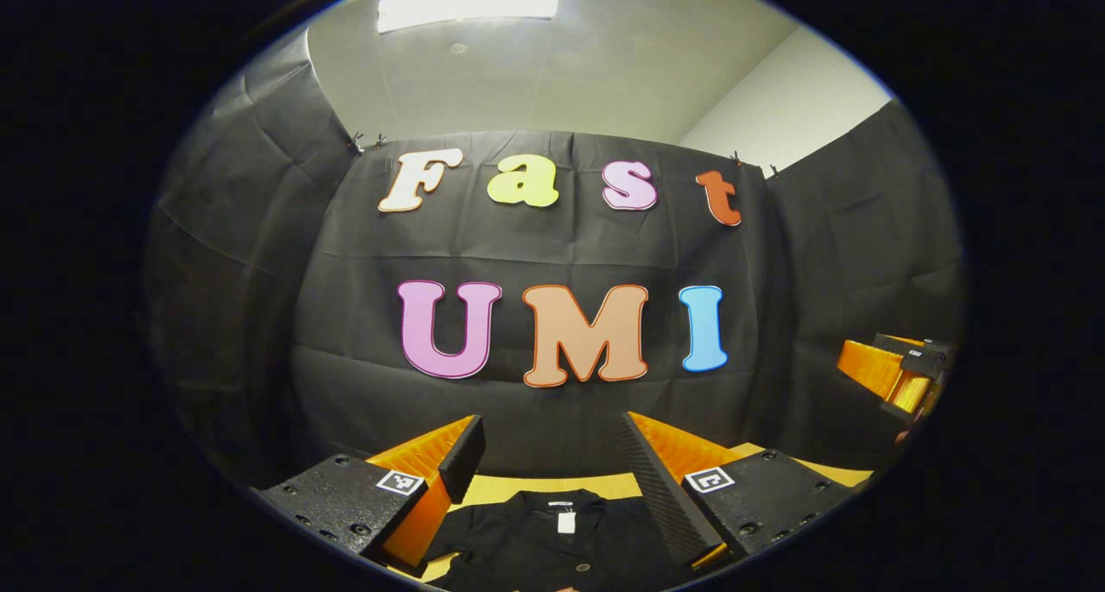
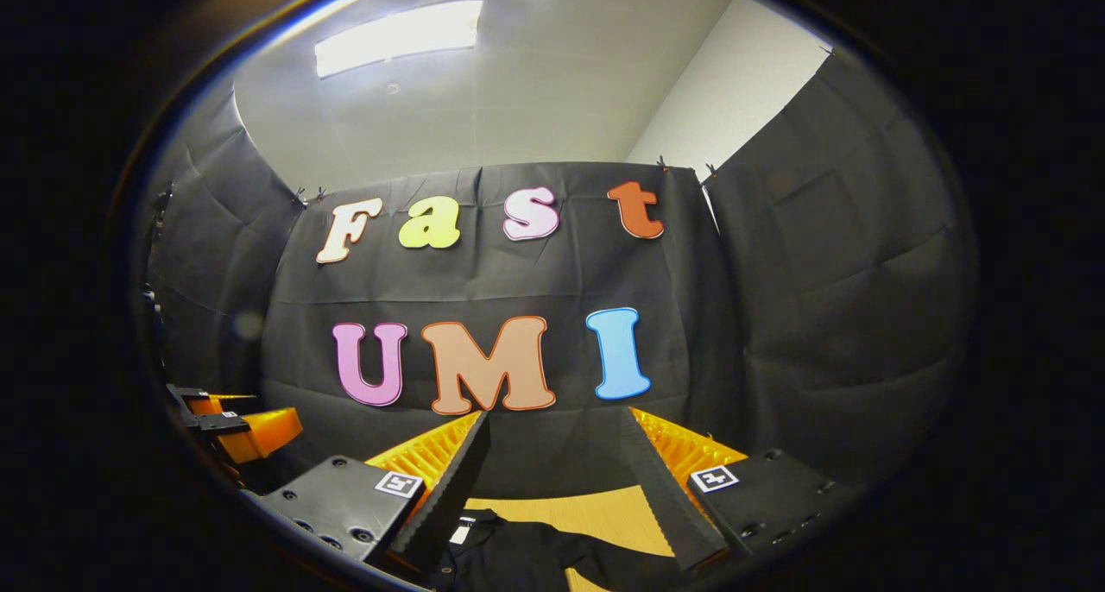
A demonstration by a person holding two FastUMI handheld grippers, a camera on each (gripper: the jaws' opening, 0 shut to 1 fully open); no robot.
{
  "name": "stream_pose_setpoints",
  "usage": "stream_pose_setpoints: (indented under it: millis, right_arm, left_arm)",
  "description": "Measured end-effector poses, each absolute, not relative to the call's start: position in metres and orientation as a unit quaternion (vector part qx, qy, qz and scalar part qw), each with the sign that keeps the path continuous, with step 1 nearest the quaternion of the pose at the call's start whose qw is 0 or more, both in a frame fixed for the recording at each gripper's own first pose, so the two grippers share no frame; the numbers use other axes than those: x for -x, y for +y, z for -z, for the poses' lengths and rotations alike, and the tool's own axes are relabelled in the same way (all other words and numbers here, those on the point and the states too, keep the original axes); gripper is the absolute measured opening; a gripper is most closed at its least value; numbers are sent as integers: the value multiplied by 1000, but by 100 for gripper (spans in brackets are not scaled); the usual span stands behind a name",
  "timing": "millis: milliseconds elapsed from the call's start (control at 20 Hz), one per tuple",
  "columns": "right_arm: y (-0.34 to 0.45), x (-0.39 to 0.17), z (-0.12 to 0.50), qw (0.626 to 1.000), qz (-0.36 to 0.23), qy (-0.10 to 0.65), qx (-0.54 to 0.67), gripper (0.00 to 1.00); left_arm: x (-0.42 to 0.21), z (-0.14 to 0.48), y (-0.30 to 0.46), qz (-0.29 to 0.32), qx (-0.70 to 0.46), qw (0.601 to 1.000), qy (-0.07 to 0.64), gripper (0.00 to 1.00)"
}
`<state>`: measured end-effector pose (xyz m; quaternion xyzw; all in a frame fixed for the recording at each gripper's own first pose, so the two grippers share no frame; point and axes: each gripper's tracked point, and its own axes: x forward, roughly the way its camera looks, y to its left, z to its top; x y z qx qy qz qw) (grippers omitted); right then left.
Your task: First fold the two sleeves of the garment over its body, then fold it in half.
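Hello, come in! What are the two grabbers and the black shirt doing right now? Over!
Left gripper open, empty, above shirt collar. Right gripper open, empty. Black shirt flat on table, unfolded. Nothing in the way.

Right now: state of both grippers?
Left gripper: open, holding nothing, above the black garment.
Right gripper: open, holding nothing.

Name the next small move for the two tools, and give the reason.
Probably lower both toward the garment and take a sleeve first. Both the left tool and the right tool are held open above the table, gripping nothing. The dark shirt lies below them with its collar and tag showing, and the sleeve in the right gripper view appears not yet folded.
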<state>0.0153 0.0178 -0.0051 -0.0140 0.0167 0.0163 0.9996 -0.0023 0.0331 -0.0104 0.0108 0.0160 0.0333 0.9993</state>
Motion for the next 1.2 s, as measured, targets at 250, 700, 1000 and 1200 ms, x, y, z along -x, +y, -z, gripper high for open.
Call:
stream_pose_setpoints:
  millis: [250, 700, 1000, 1200]
  right_arm:
    - [30, -15, 22, 999, -25, 34, 18, 93]
    - [32, -22, 25, 998, -33, 46, 31, 96]
    - [-9, -37, 35, 995, -12, 77, 58, 96]
    - [-68, -48, 75, 988, 30, 137, 69, 97]
  left_arm:
    - [2, 4, 40, -42, -26, 999, 9, 95]
    - [-6, 8, 40, -36, -26, 999, 12, 95]
    - [-10, 8, 35, -37, -24, 999, 8, 95]
    - [-11, 8, 34, -45, -24, 999, 9, 95]
